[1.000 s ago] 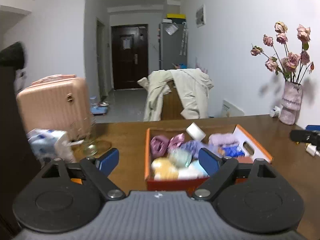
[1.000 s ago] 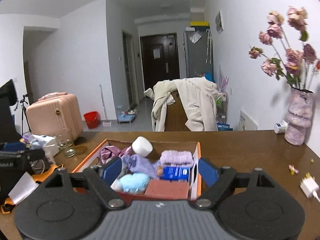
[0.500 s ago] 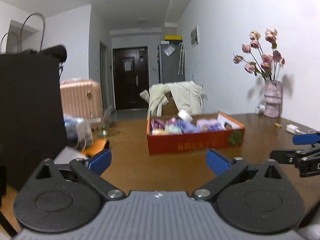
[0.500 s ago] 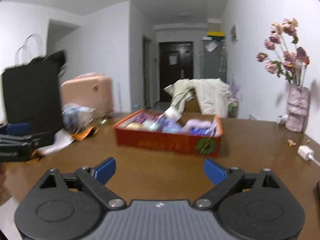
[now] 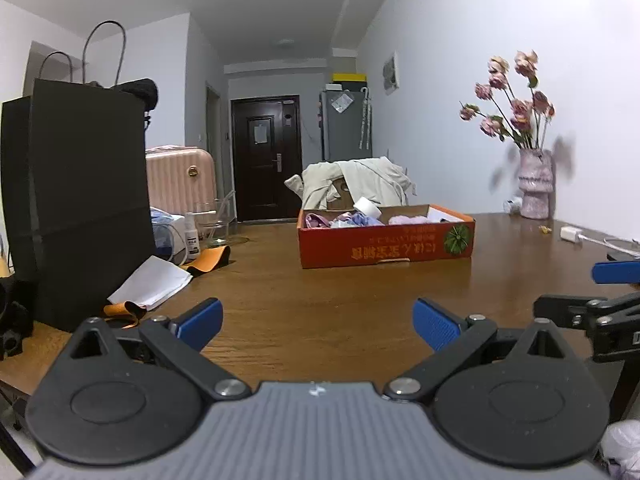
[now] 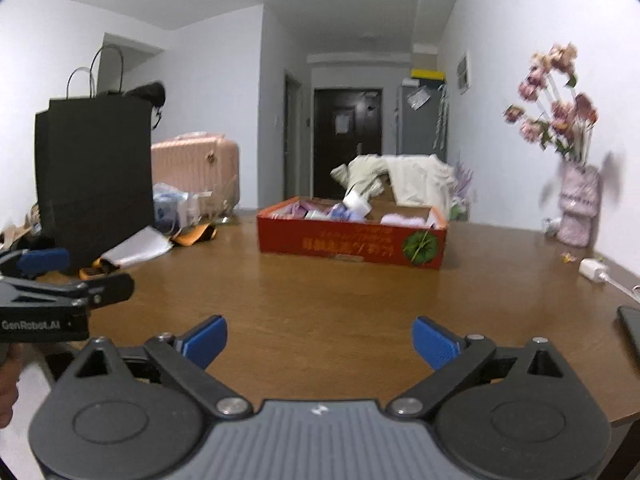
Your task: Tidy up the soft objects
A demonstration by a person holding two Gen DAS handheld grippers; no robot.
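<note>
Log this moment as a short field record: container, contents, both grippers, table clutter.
container: red cardboard box on the brown wooden table, apart from both grippers
contents: soft pastel items and a white roll
left gripper: open, empty
right gripper: opening, nothing between its jaws
clutter: black paper bag, pink flower vase, white charger

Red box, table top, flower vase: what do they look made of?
Red open-top box: probably printed cardboard, matte; brown raw inner walls and a thin folded rim show. Brown table: wood or wood-look veneer, semi-gloss; grain lines and soft reflections. Pale pink vase: hard to tell, maybe ceramic or a knitted-looking cover; mottled, bumpy surface, no shine.
</note>
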